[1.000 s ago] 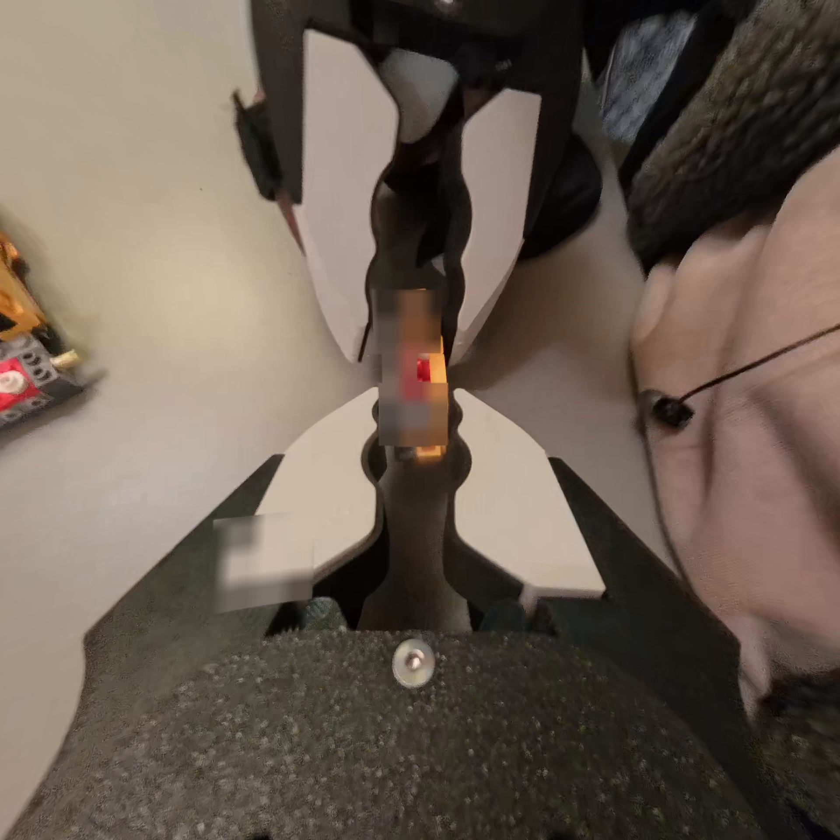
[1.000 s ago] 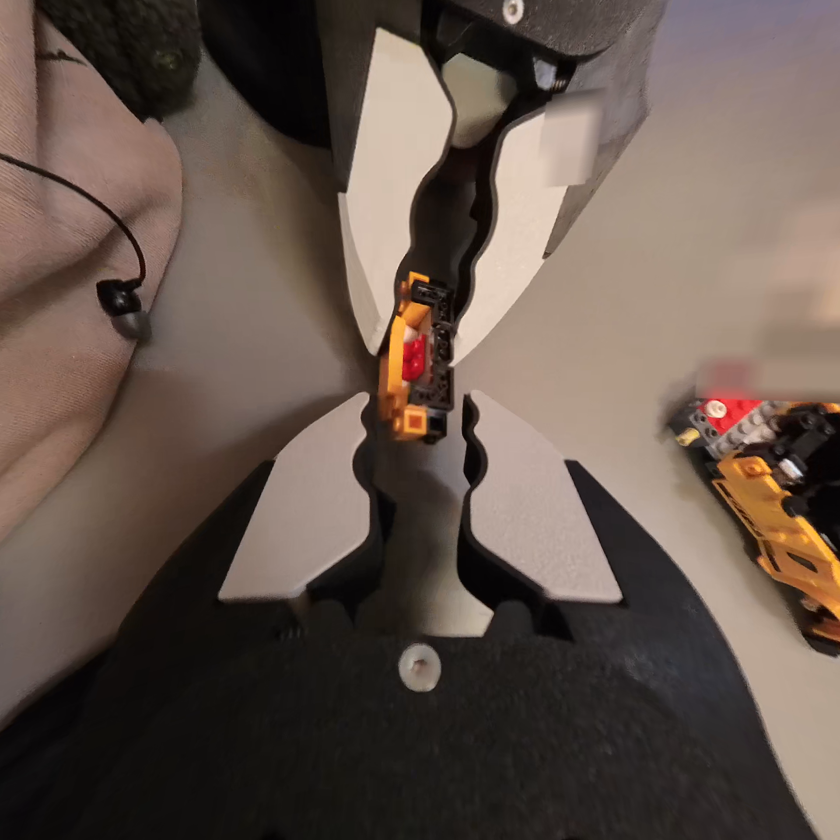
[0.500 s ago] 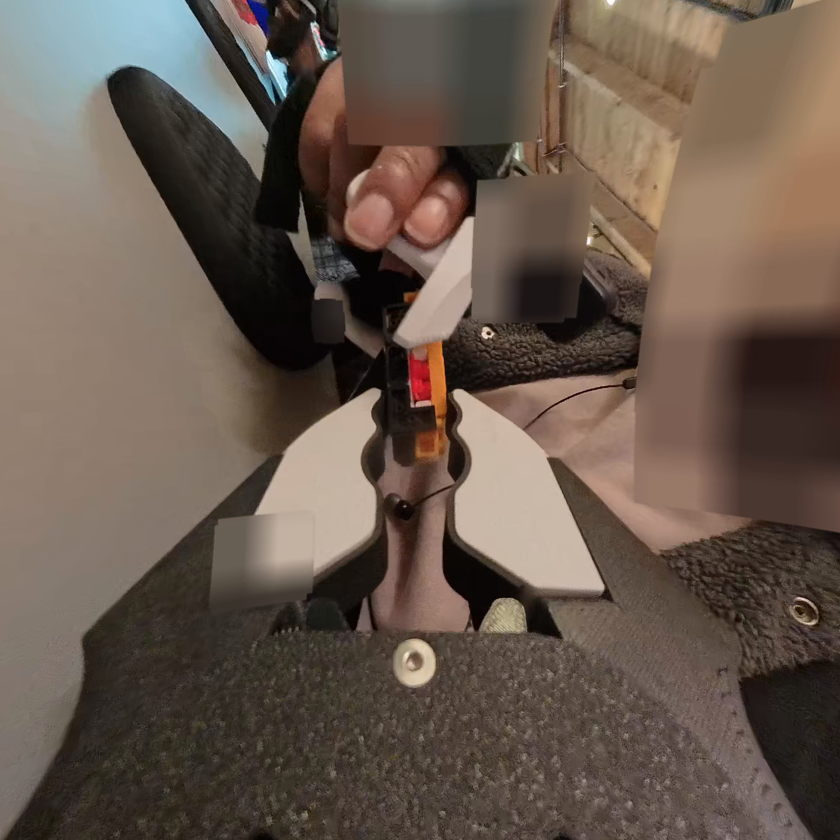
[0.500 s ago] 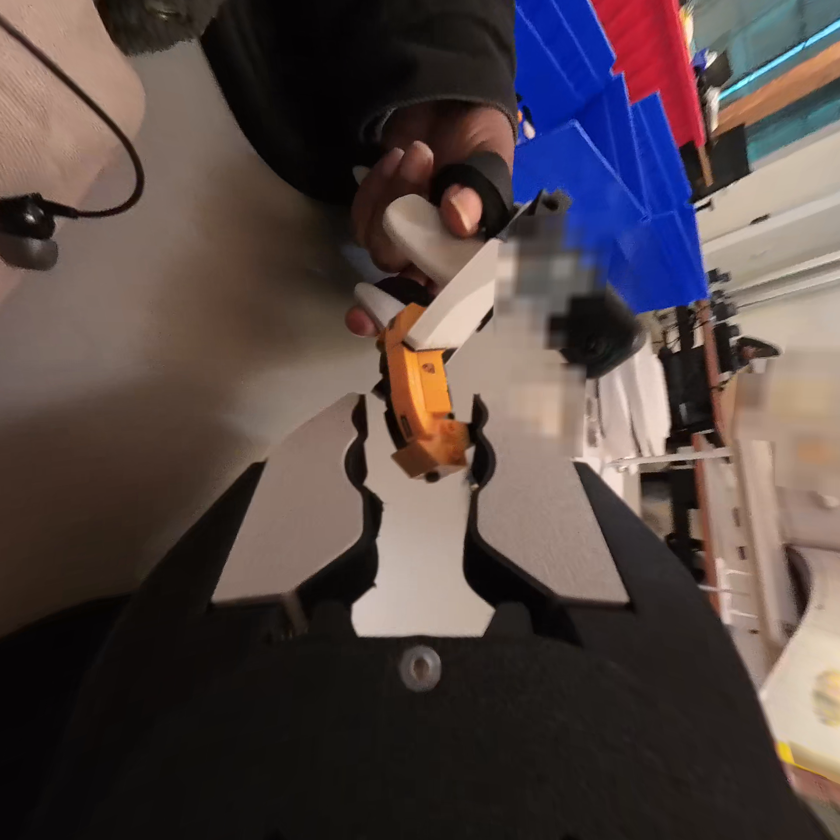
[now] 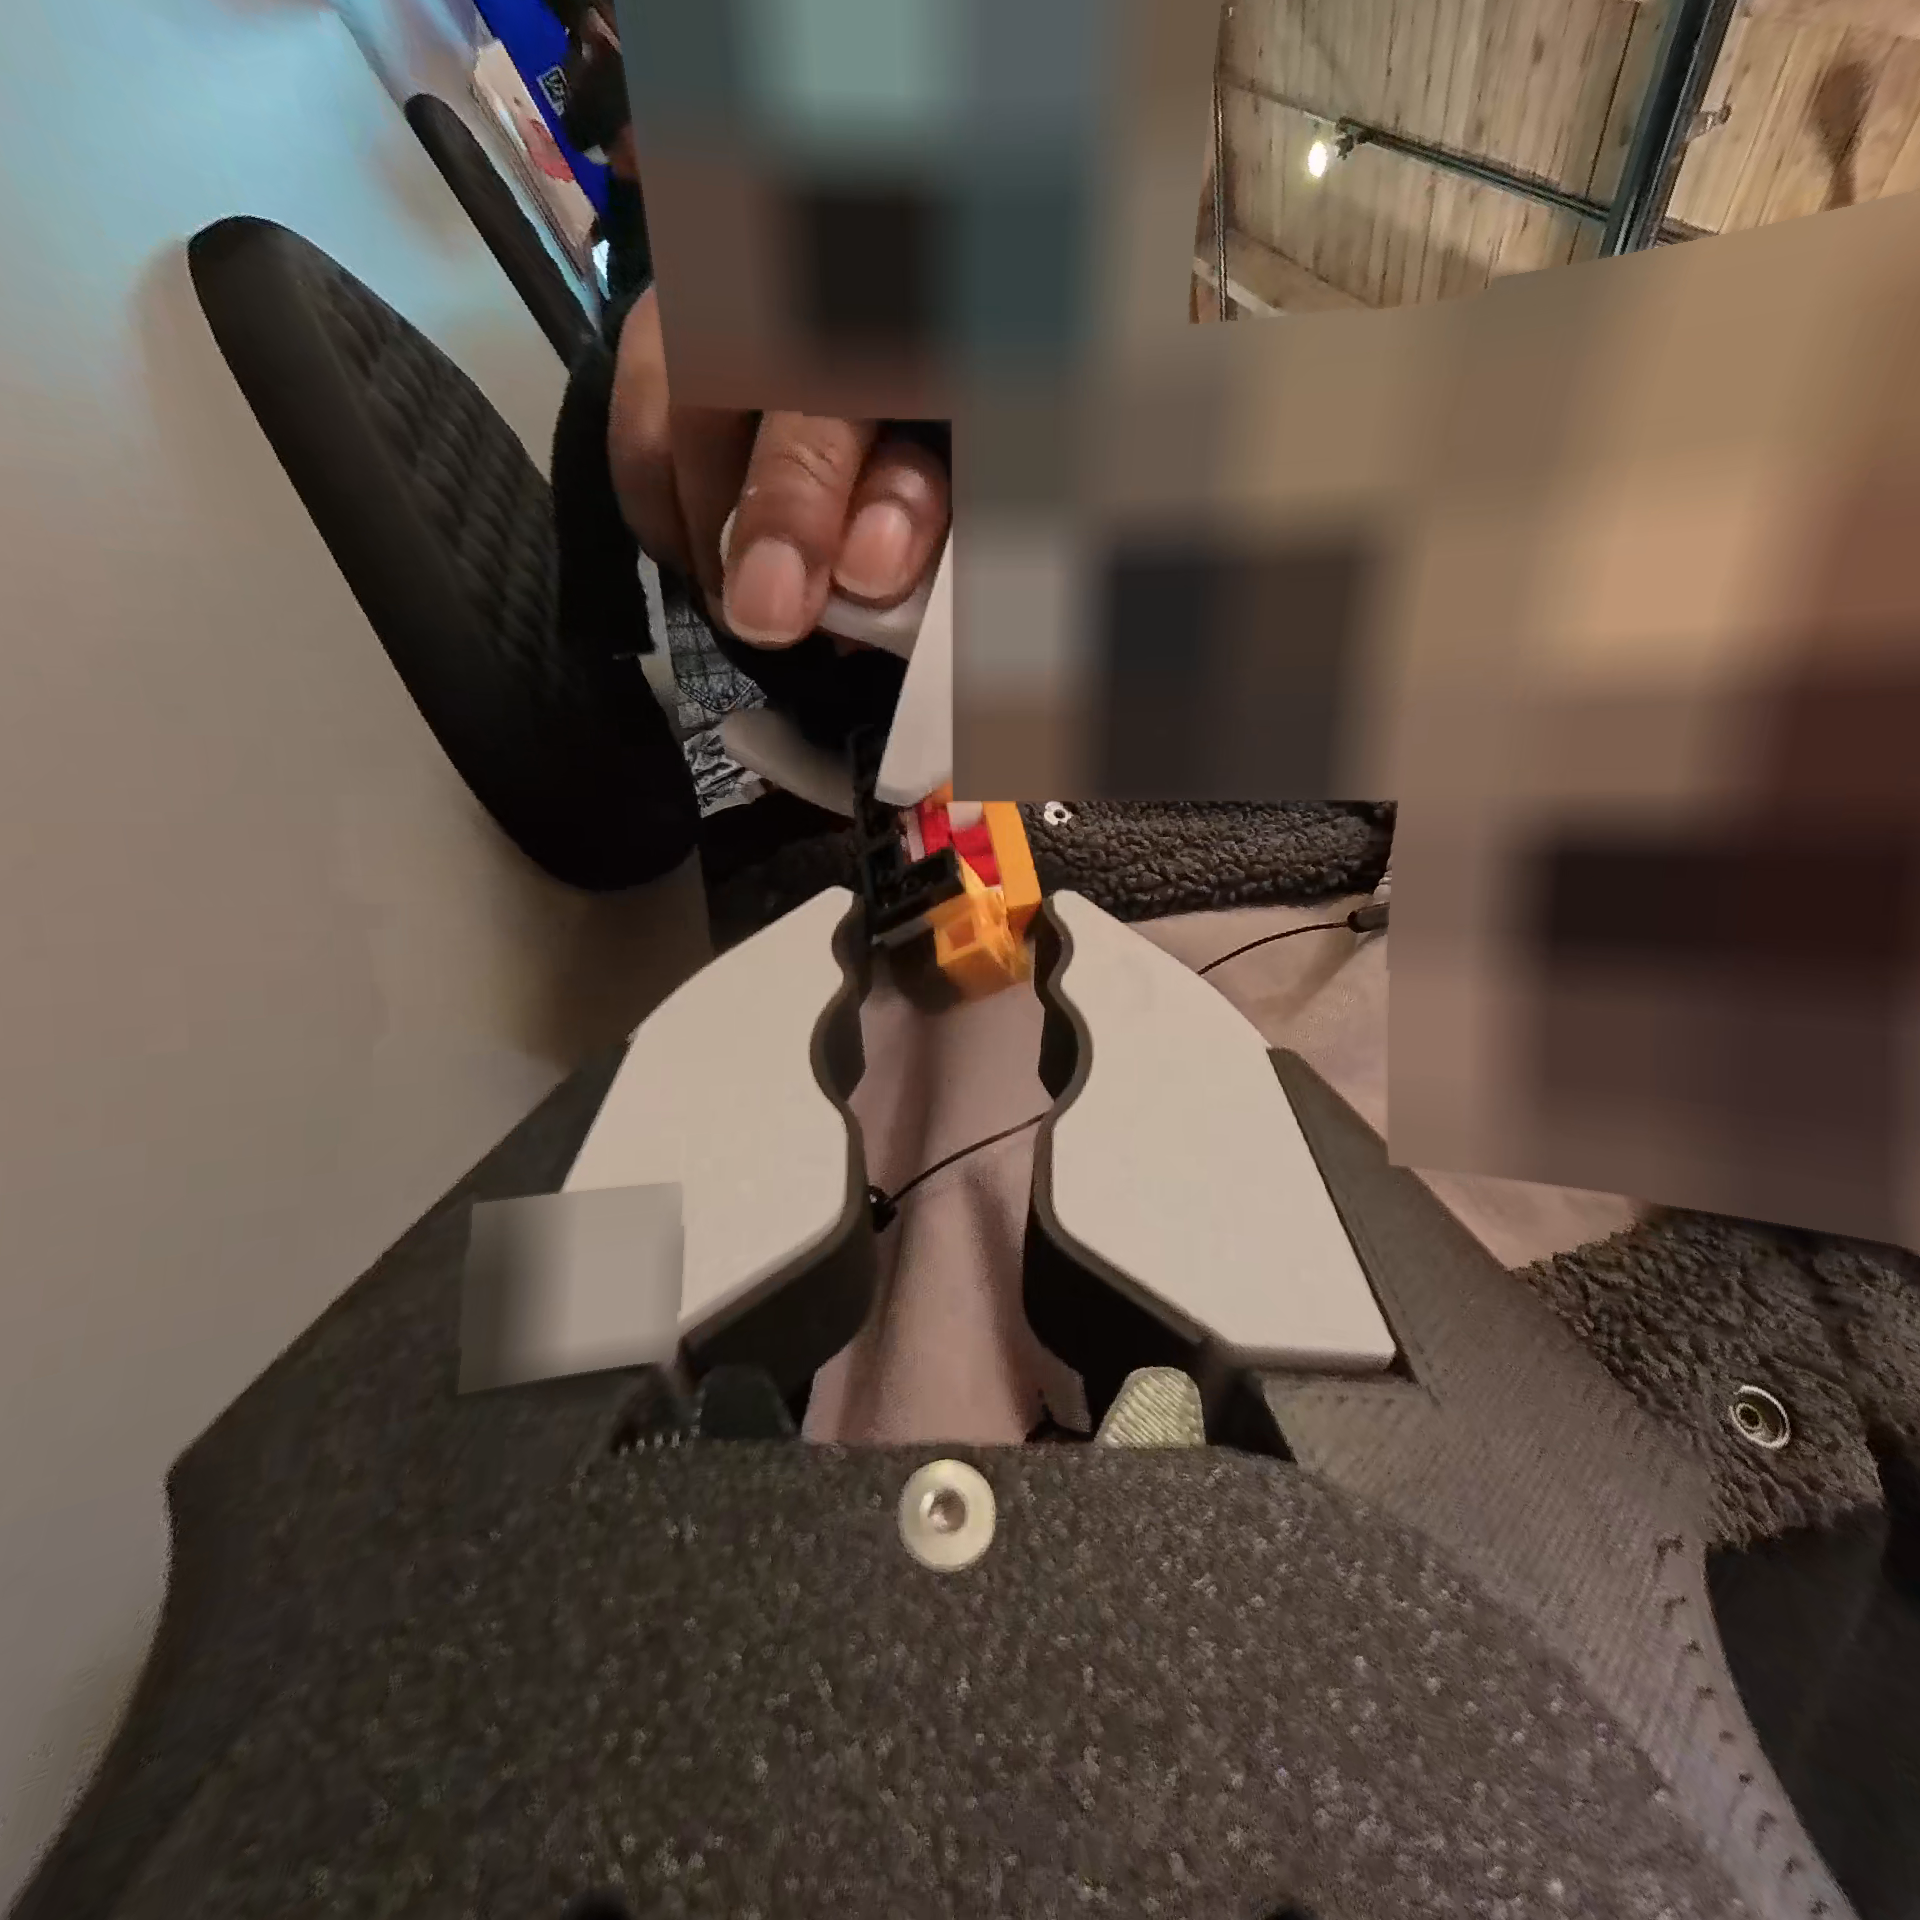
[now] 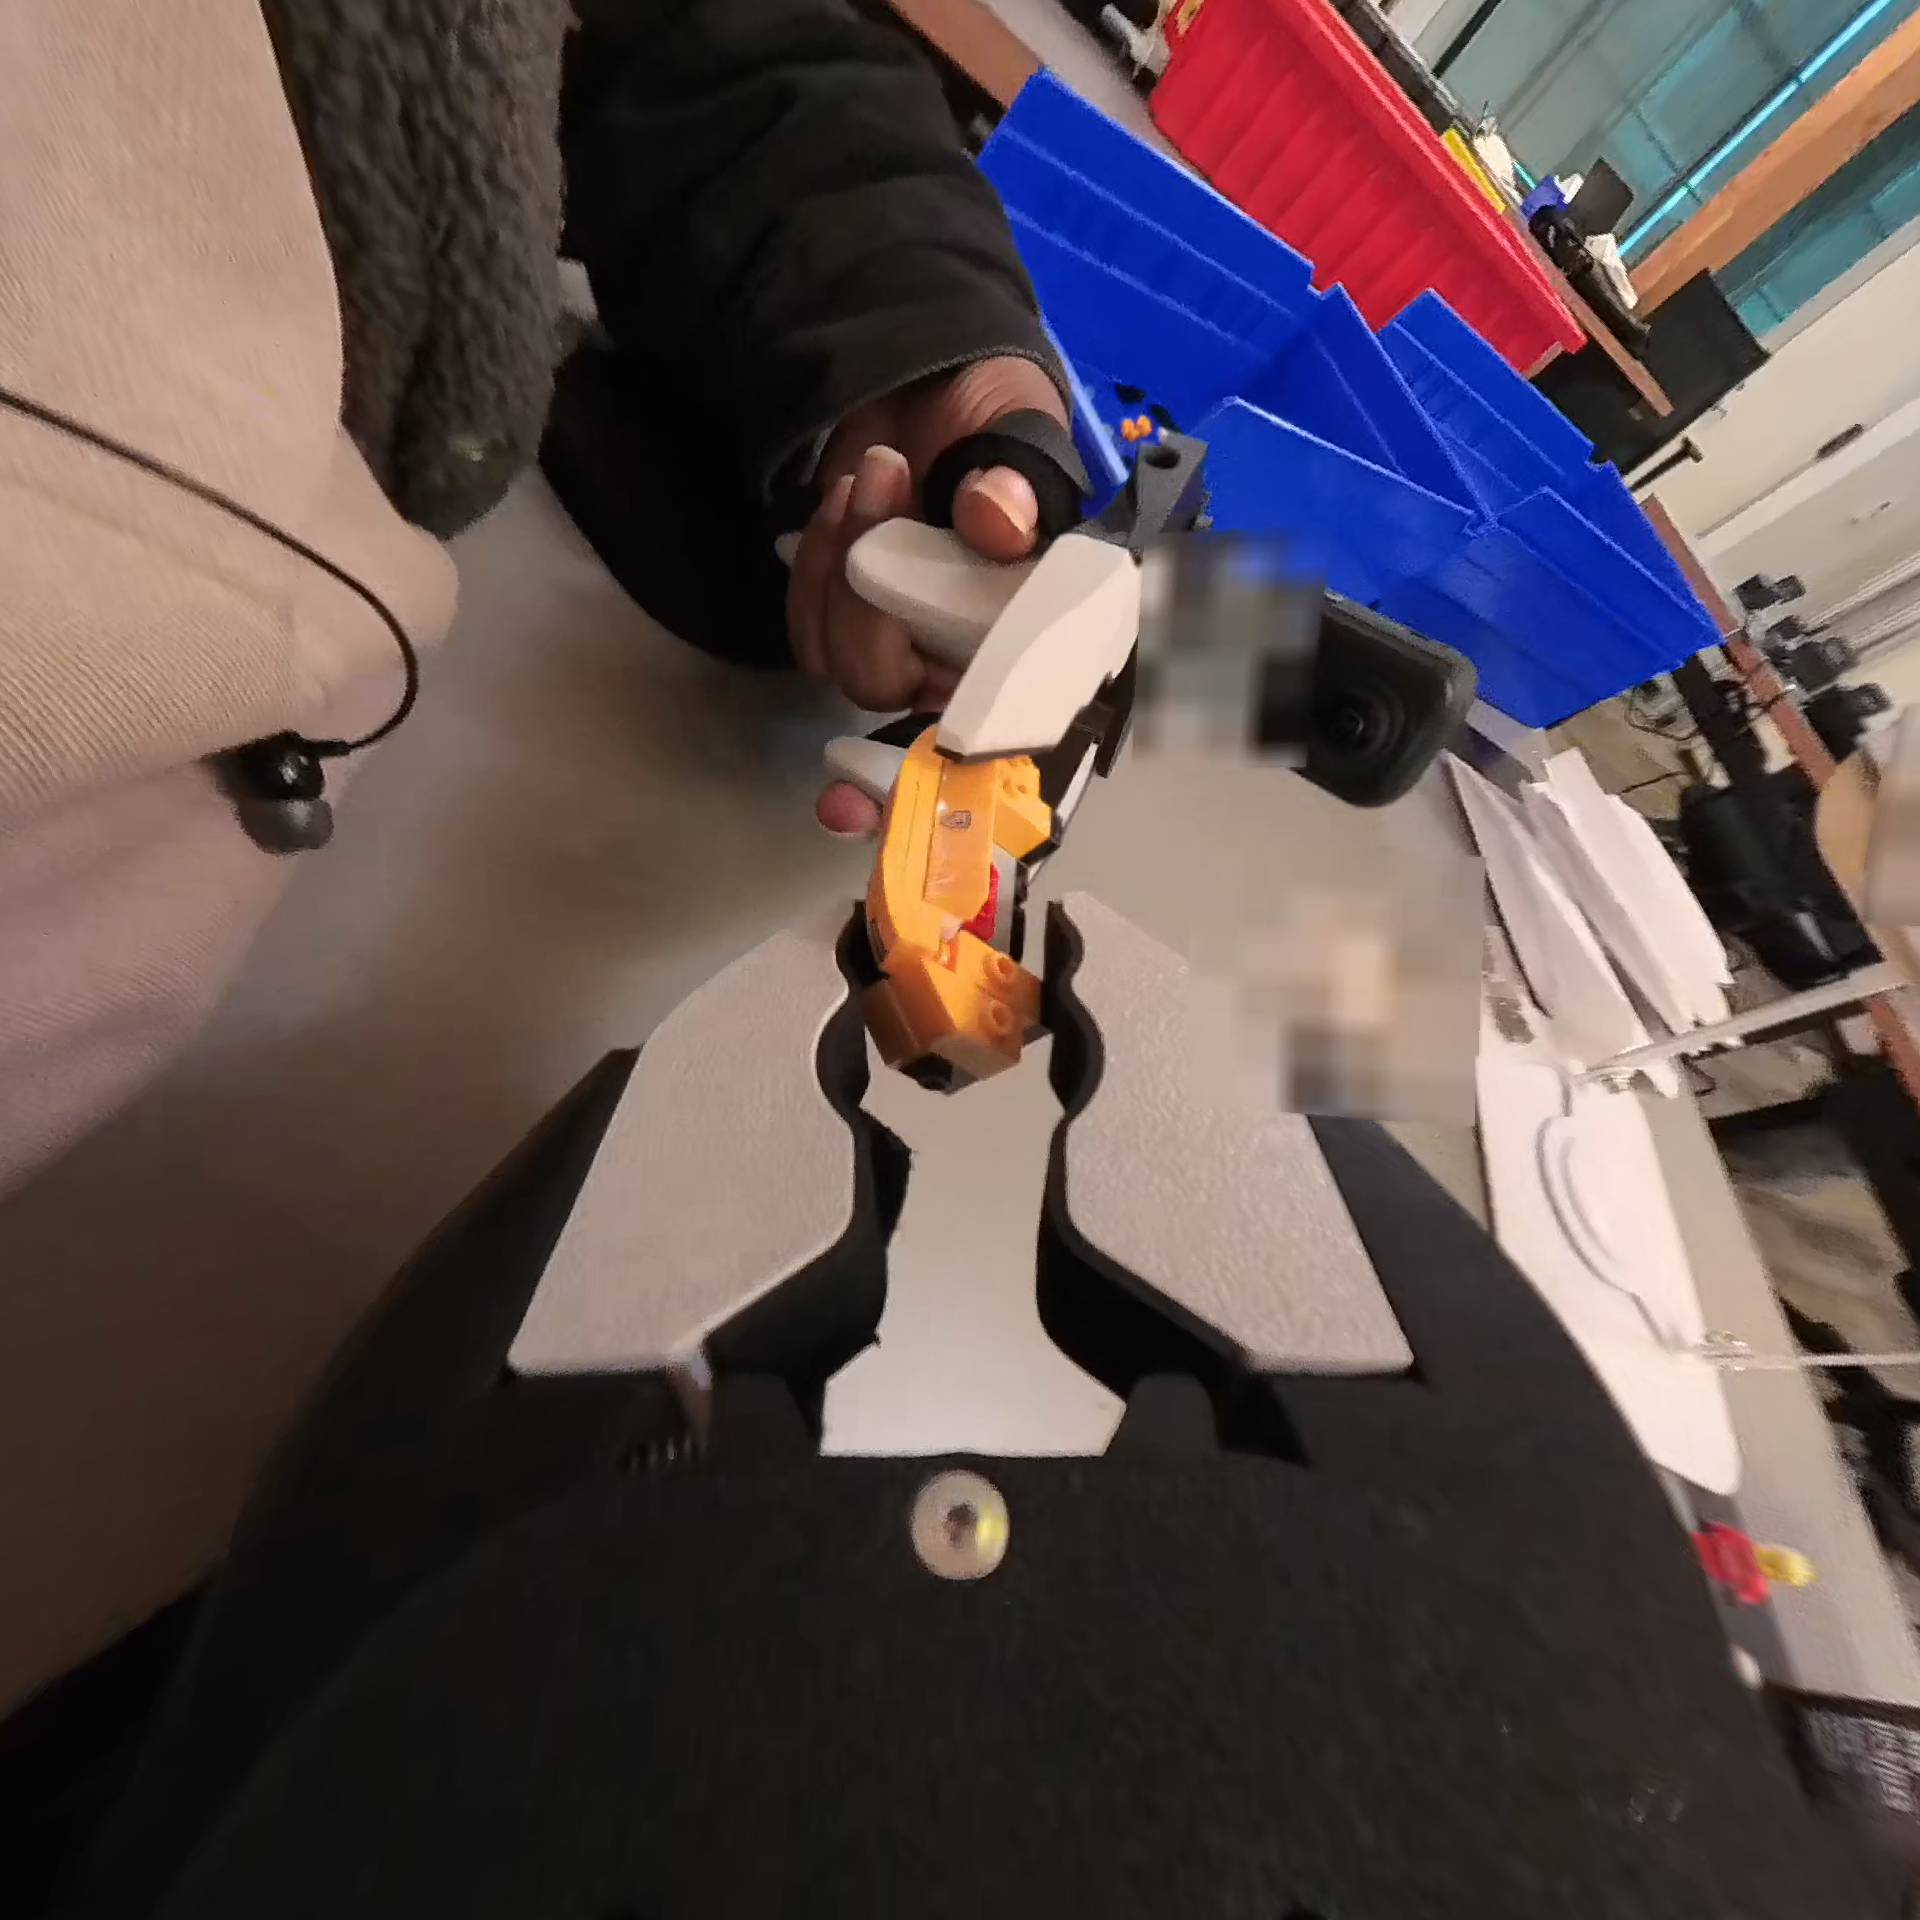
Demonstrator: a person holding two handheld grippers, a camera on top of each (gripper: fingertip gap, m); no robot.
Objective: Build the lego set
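Nearest the left wrist camera, the left gripper (image 5: 940, 925) had its jaws pinching the lower end of a small lego sub-assembly (image 5: 977, 904). A black piece lay against one jaw and an orange brick against the other. From the opposite side, the right gripper (image 6: 956, 987) had its jaws closed on the same build, where the curved orange shell (image 6: 935, 831) and a glimpse of red showed. So both grippers held one piece between them, lifted clear of the desk (image 6: 623, 644) and in front of the person's body.

Just beyond the assembly, each view showed the other gripper's white fingers (image 6: 1029, 644) clamped on its far end. A hand (image 6: 894, 582) was wrapped round that gripper's trigger. Farther off, a few loose red and yellow bricks (image 6: 1745, 1569) lay on the desk at the right edge. Blue bins (image 6: 1299, 343) and a red bin (image 6: 1351, 156) stood well behind.

The step in hand looked like seating or checking a part on this sub-assembly (possibly the black strip on its side, though which joint was being worked could not be told). The next move would likely call for a firm, squarely aligned squeeze, with one gripper bracing while the other pressed. A skewed push could pop the small bricks apart or twist the build out of either pinch.
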